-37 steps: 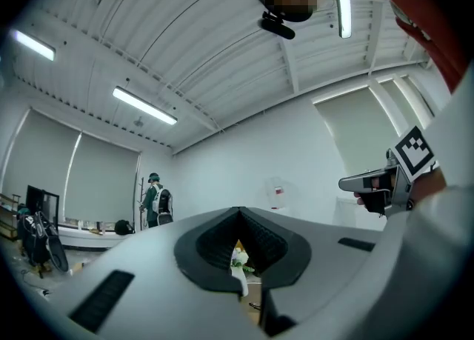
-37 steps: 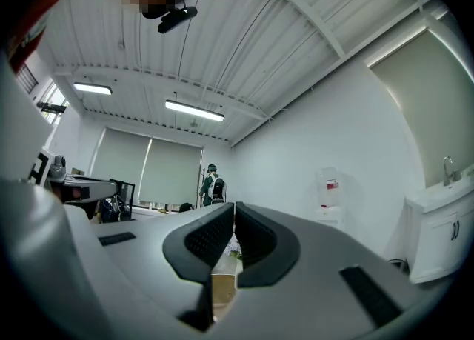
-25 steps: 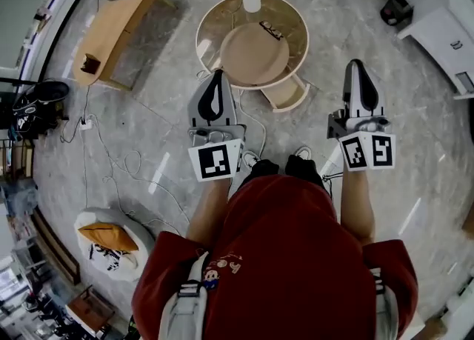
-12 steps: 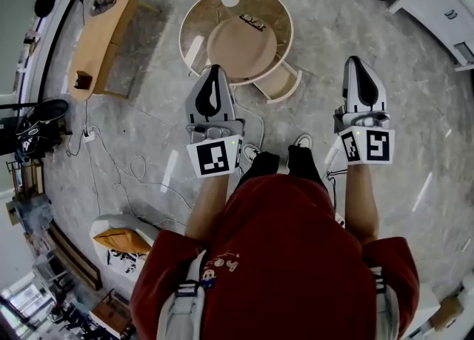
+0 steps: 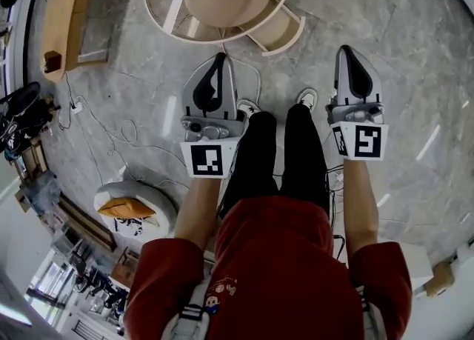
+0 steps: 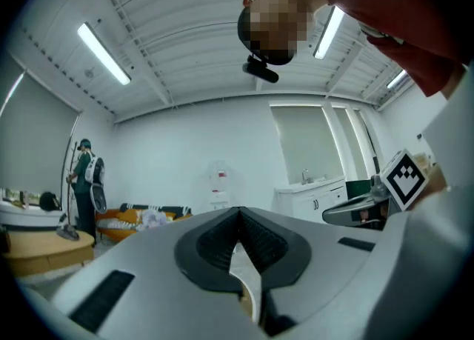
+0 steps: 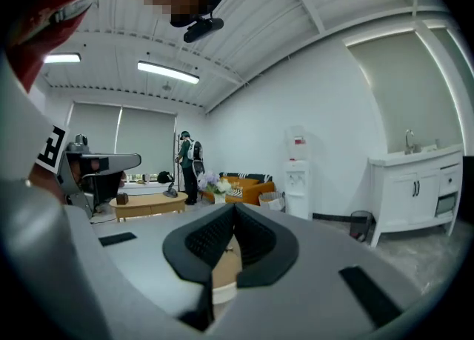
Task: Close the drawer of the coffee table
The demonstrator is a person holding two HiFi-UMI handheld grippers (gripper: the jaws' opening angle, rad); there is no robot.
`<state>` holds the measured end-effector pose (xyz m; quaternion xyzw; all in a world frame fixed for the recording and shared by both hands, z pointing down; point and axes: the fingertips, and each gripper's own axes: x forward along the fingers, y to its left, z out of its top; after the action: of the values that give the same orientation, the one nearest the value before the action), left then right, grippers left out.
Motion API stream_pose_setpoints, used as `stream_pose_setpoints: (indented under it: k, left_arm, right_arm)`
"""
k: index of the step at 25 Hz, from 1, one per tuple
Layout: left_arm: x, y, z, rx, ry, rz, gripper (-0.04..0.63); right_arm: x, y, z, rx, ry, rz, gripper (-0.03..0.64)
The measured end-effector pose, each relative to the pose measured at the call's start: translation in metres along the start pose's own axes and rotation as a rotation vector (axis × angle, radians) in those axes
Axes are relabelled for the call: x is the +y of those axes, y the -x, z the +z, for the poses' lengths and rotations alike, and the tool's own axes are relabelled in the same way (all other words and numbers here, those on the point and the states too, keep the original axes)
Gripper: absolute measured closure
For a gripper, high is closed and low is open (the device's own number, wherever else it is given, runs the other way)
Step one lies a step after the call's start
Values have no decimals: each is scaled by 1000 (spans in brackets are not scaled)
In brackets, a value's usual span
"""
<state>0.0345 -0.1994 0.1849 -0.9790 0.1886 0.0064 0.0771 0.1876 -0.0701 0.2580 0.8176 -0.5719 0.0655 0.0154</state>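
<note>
The round pale-wood coffee table fills the top of the head view. Its curved drawer stands pulled out on the near right side, towards me. My left gripper points at the table's near edge, a short way left of the drawer and apart from it, jaws shut and empty. My right gripper hangs further right over bare floor, shut on nothing. In the left gripper view the left gripper shows its pads meeting. In the right gripper view the right gripper is shut, with pale wood showing behind the slit.
The person's legs and shoes stand between the grippers. Cables trail over the grey floor at left, near a white and orange bag and a wooden bench. Another person, a sofa and white cabinets are farther off.
Both grippers have sunk lower, still pointing forward. The table has slid to the top edge of the head view, and its vase has left the picture.
</note>
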Motion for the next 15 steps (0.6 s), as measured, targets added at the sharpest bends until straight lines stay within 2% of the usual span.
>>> stream_pose_setpoints:
  k: [3, 8, 15]
  left_arm:
    - [-8, -4, -82, 46, 61, -40, 583]
    - [-27, -2, -223, 121, 107, -85, 583]
    - [-62, 48, -426, 216, 111, -130, 583]
  right_arm:
    - [7, -10, -80, 65, -24, 12, 595]
    - [14, -24, -212, 162, -33, 33, 595]
    - [23, -19, -411, 214, -19, 79, 595]
